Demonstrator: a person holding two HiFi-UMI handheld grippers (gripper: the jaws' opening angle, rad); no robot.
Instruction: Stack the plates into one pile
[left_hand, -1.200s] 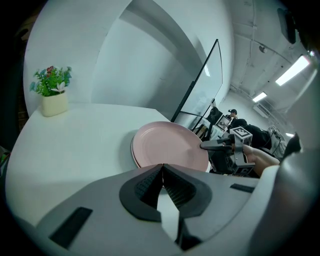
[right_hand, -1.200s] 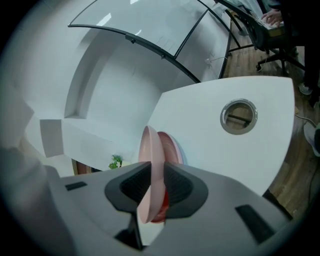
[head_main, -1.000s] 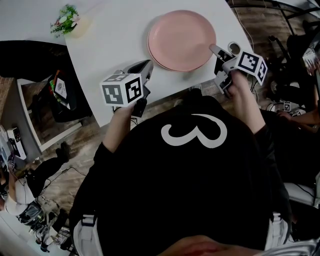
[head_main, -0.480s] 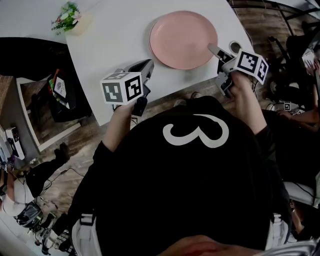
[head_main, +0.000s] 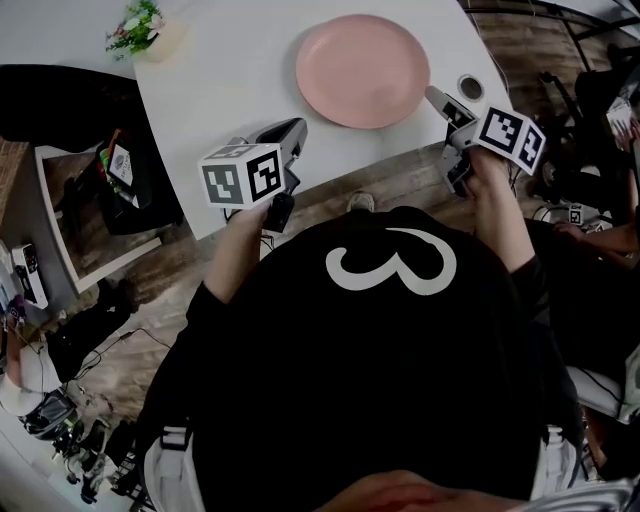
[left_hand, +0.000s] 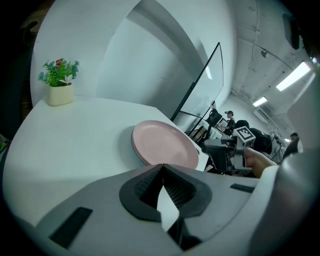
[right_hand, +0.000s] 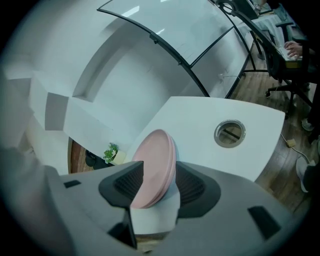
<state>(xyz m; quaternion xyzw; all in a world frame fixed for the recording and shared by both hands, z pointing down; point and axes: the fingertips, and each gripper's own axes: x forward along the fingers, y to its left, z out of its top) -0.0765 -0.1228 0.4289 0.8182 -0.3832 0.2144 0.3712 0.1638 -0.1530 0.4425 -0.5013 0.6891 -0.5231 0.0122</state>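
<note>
Two pink plates (head_main: 362, 70) lie one on the other as a single pile at the far right of the white table (head_main: 230, 80). In the left gripper view the pile (left_hand: 165, 144) shows two stacked rims. My right gripper (head_main: 436, 97) is at the pile's near right edge. Its jaws are opening, and in the right gripper view the plates' rim (right_hand: 155, 165) shows between them (right_hand: 159, 182), with the pads off it. My left gripper (head_main: 297, 128) hovers over the table's near edge, left of the pile. It is shut (left_hand: 161, 172) on nothing.
A small potted plant (head_main: 140, 30) stands at the table's far left corner. A round cable hole (head_main: 470, 87) sits in the tabletop just right of the plates. Beyond the table are wooden floor, chairs and seated people at the right.
The right gripper's jaws have spread and come off the plate's rim, and the gripper has drawn back a little. The top plate has settled square onto the lower one. The left gripper stays put.
</note>
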